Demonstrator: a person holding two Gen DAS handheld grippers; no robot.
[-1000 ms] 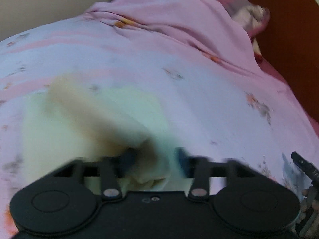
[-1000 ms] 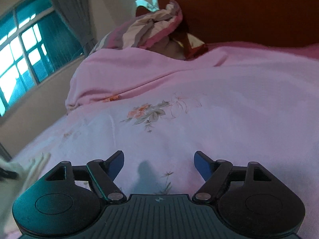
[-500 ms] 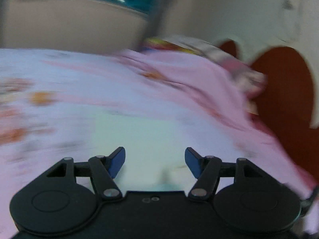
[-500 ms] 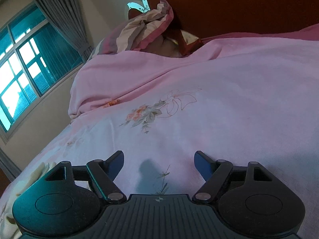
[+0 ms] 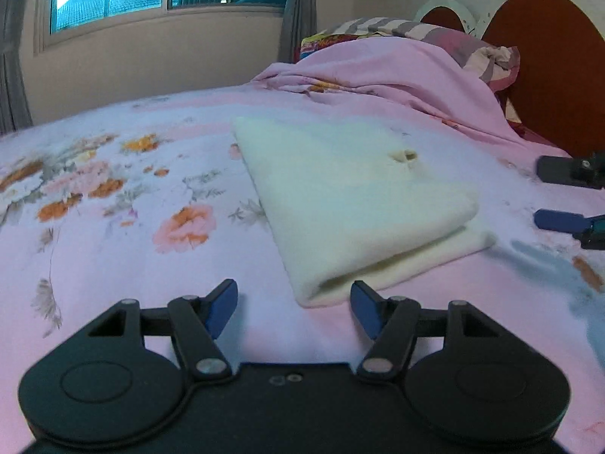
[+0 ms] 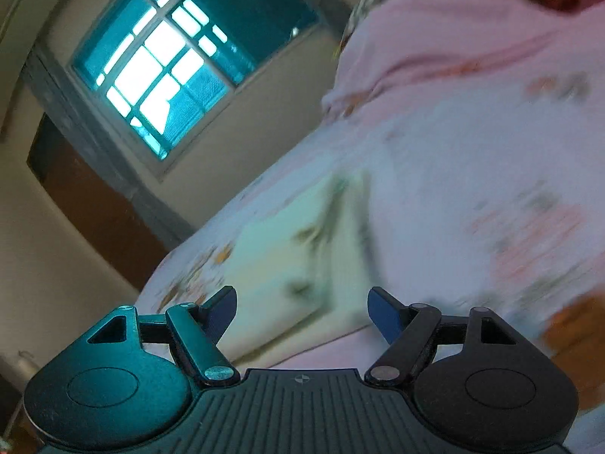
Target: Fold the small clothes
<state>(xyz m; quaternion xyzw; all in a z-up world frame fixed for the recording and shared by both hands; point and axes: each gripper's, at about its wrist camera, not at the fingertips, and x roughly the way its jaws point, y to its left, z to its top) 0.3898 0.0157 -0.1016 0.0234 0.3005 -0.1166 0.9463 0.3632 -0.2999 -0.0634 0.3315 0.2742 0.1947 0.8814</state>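
Pink floral bedsheet [image 5: 113, 265] carries a folded cream garment [image 5: 351, 204] near its middle. Left gripper [image 5: 294, 304] and right gripper [image 6: 302, 312] both gape empty beside it.

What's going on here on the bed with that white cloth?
A person is folding small clothes on a bed with a handheld tool in each hand. A cream-white garment lies folded on the pink floral bedspread, with layered edges at its near end. The left tool hovers open just short of its near corner, gripping nothing. The right tool is also open and empty, pointed at the cloth from the side; its view is blurred.
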